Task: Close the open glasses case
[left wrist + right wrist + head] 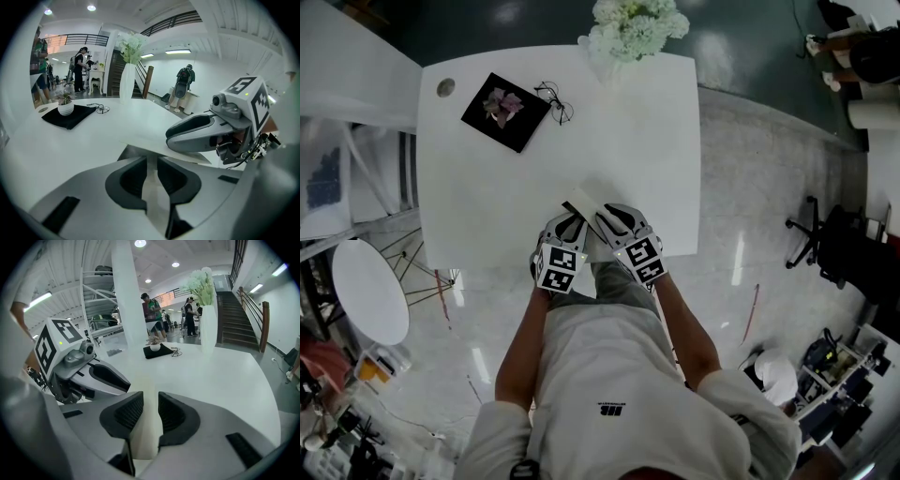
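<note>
The white glasses case (581,203) lies open and flat near the table's near edge, a dark rim showing along one side. Both grippers sit close together over it. In the left gripper view my left gripper (151,161) is shut on a thin white flap of the case (154,144), which spreads out ahead of the jaws. My right gripper (151,404) is shut on another white part of the case (149,430). Each gripper shows in the other's view: the right gripper (197,133) at the right, the left gripper (110,378) at the left.
On the white table (647,150), a black mat (506,111) with a small potted plant lies at the far left, a pair of glasses (555,101) beside it. A white vase of flowers (633,28) stands at the far edge. People stand in the background.
</note>
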`<state>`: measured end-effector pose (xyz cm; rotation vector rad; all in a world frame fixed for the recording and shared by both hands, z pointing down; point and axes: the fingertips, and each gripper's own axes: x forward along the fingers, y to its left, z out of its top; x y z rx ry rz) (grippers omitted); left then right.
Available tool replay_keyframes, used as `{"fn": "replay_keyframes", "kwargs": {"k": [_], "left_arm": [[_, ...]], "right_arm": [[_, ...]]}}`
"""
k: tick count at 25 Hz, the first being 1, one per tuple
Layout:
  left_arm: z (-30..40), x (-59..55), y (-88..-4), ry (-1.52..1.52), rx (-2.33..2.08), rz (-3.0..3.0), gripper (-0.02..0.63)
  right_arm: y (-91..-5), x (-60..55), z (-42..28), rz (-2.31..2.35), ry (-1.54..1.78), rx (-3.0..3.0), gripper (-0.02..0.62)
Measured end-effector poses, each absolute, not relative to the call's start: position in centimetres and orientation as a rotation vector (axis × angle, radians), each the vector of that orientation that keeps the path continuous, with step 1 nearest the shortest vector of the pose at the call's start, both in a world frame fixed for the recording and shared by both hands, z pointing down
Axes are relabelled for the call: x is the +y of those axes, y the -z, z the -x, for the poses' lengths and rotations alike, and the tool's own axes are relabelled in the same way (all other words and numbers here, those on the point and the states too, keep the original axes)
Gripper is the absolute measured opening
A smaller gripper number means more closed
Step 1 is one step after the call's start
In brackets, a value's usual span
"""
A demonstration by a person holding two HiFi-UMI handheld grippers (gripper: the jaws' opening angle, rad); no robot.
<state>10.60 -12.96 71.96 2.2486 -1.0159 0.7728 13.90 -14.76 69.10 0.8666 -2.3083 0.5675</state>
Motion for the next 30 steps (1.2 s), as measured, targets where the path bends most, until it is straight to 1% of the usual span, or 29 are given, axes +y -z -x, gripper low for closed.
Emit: {"fn": "replay_keyframes", "kwargs": {"k": [12, 23, 30], "left_arm": [[-9.7, -12.5, -72.4, -0.795, -1.019, -2.227, 0.084], [-9.2, -12.0, -73.0, -0.819, -1.014, -2.203, 0.084], [-9.0, -11.9, -73.5, -0.837, -1.011, -2.189, 0.084]], "right_arm": [[-69.3, -14.3, -13.3, -0.85, -0.545, -2.299, 0.101], [-69.6, -14.1, -13.1, -0.848, -0.536, -2.287, 0.133], [-69.8, -14.0, -12.9, -0.839, -0.538, -2.284, 0.141]]}}
